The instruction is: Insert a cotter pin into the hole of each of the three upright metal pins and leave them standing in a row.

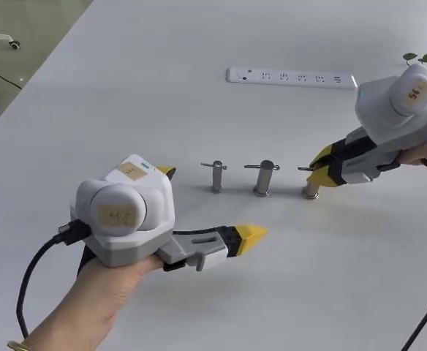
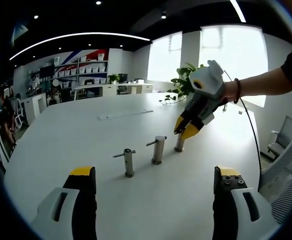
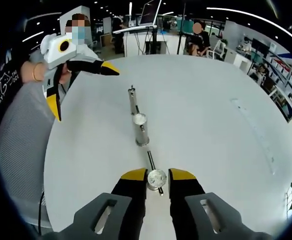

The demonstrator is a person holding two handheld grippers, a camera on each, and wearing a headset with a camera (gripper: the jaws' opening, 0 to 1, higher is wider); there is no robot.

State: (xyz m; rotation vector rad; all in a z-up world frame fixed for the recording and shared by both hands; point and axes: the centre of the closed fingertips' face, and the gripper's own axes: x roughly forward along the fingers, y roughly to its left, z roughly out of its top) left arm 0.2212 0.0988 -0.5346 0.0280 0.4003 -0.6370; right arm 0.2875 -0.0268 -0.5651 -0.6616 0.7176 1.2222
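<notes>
**A:** Entry one: the pins?

**B:** Three, upright, in one row, mid-bench (image 1: 126, 88). Left pin (image 1: 216, 179): left cotter (image 1: 215, 166) crosswise through its top. Middle pin (image 1: 263, 180): middle cotter (image 1: 262, 166), likewise.

**A:** The third?

**B:** Right pin (image 1: 311, 192): right cotter (image 1: 304, 169) pokes out on the side facing the middle pin. In the right gripper view it runs across under the head, so it looks threaded. How far it is seated, I cannot tell. Right gripper (image 1: 318, 170): jaws pressed to either side of that pin's head, clamped on it by the look.

**A:** The other gripper?

**B:** Left gripper (image 1: 210, 202): jaws wide apart, holding nothing. It hovers just in front of the row, nearer the left pin.

**A:** Further out?

**B:** Power strip (image 1: 292, 77), far side of the bench, well apart.

**A:** Hazards?

**B:** Judged, not seen.
1. The right pin tips if the jaws part unevenly or draw off sideways, since the pins look slim-footed.
2. A jaw snags the right cotter on leaving and drags it out.
3. A toppled right pin strikes the middle pin and spoils the row.
4. The left gripper's forward jaw drifts in and clips the left pin.
</notes>
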